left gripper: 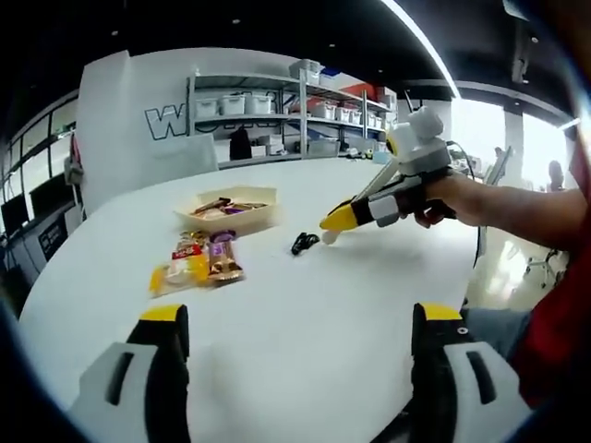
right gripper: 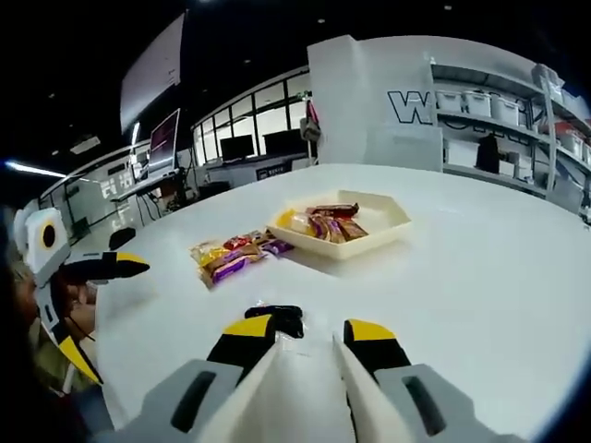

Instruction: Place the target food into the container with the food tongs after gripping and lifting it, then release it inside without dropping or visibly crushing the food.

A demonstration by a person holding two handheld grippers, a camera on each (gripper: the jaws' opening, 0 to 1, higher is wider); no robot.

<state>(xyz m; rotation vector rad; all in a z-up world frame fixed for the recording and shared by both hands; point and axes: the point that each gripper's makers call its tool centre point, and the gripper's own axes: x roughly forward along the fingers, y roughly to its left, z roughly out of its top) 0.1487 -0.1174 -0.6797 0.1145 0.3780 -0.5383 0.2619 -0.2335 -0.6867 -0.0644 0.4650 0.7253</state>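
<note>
A cream hexagonal tray (left gripper: pixel 231 224) (right gripper: pixel 342 251) sits on the white table with several wrapped snack bars in it. More wrapped snacks (left gripper: pixel 196 262) (right gripper: pixel 234 257) lie in a loose pile on the table beside it. My right gripper (right gripper: pixel 309 328) (left gripper: pixel 337 221) is shut on the white food tongs (right gripper: pixel 263 388) (left gripper: pixel 328 237), whose tips hover low over the table short of the pile, with no food between them. My left gripper (left gripper: pixel 300 318) (right gripper: pixel 97 305) stands open and empty above the table's near part.
A small black object (left gripper: pixel 303 243) (right gripper: pixel 277 317) lies on the table just ahead of the tong tips. A person's arm (left gripper: pixel 517 208) holds the right gripper. Shelves with bins (left gripper: pixel 277 111) stand behind the round table (left gripper: pixel 305 369); desks with monitors (right gripper: pixel 235 148) stand farther off.
</note>
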